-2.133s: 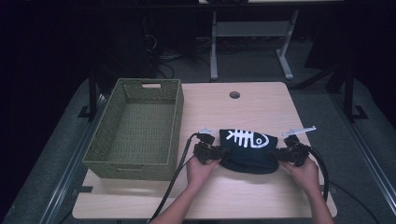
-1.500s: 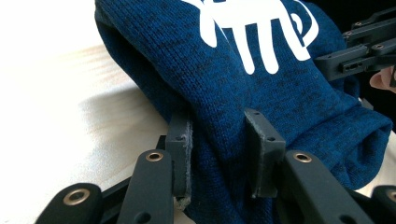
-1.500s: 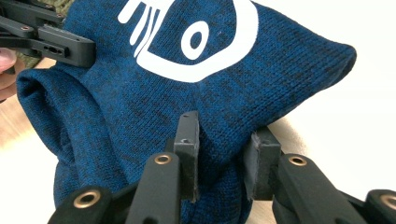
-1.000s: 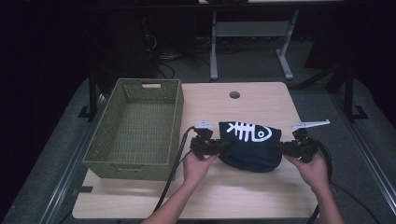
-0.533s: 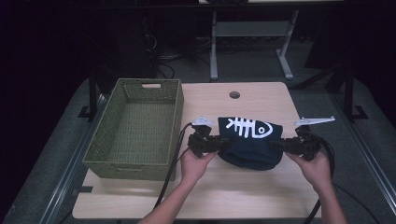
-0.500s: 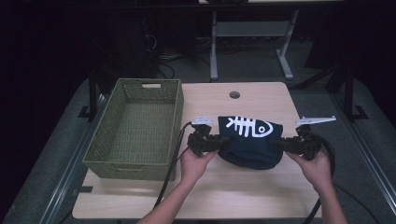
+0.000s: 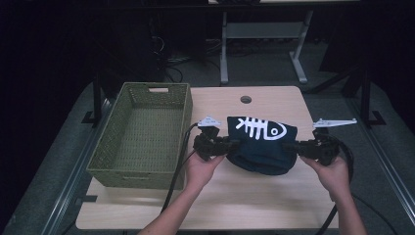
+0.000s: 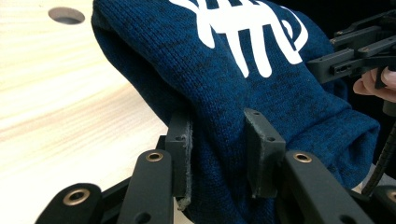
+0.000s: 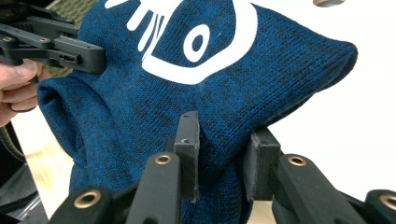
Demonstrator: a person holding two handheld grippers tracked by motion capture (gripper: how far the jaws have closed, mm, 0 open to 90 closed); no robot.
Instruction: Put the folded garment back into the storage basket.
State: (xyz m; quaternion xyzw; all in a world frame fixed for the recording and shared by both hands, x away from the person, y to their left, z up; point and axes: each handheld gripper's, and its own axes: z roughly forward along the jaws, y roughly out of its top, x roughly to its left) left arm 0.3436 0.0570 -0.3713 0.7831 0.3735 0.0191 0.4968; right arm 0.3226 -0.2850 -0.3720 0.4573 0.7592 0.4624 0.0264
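High view, left gripper [image 7: 230, 145]: clamped on the left edge of the dark blue knit garment [image 7: 262, 147]; a hand [image 7: 200, 166] grips it from below; its cable [image 7: 178, 166] trails toward the person along the right wall of the basket
Left gripper view, grip [image 8: 219, 158]: both black jaws pinch a fold of the blue knit garment [image 8: 233, 88]; cloth bulges between the pads [image 8: 180, 149]; the other gripper [image 8: 355, 56] shows at the far right edge of the garment
High view, right gripper [image 7: 299, 146]: clamped on the right edge of the garment; held by the other hand [image 7: 335, 171]; a grey plate [image 7: 335, 122] sits on top of it
Right gripper view, grip [image 9: 224, 158]: jaws closed on a bunched fold of the garment [image 9: 187, 84]; the opposite gripper [image 9: 51, 44] is at the garment's far side
Garment: stretched between the two grippers, sagging in the middle; white fish-skeleton print [image 7: 259, 128] facing up; whether its lowest fold touches the table cannot be told
Table [image 7: 244, 205]: light wood, under the garment; a round hole [image 7: 245, 99] lies beyond the garment
Basket [image 7: 142, 134]: green woven, just left of the garment, apart from it
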